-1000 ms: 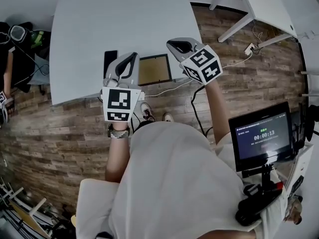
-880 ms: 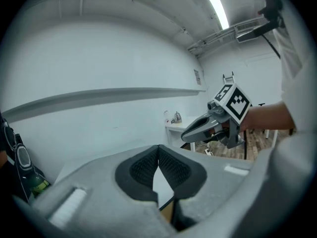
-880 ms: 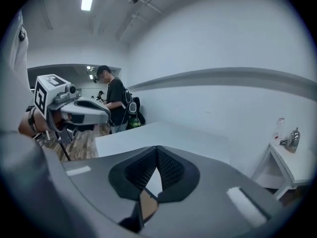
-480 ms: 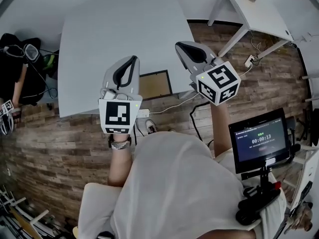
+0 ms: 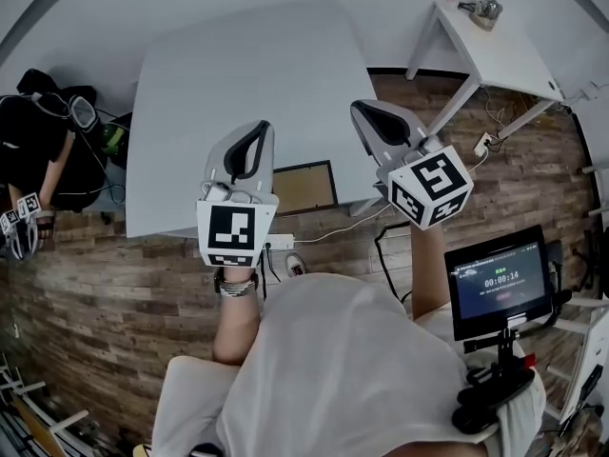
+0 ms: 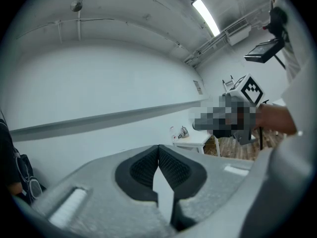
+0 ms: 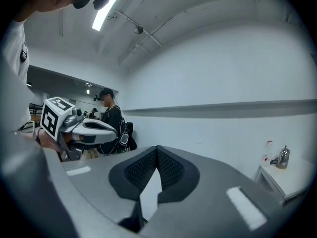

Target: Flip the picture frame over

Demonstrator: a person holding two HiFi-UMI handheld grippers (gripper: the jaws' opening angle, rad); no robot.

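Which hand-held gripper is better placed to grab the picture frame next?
Left, marginally. In the head view the left hand-held gripper sits right beside the picture frame; the right hand-held gripper shows a wider gap. Both are shut, empty, above the table.

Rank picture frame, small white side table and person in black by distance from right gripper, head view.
1. Picture frame, just below-left of the right gripper.
2. Small white side table, upper right.
3. Person in black, far left.
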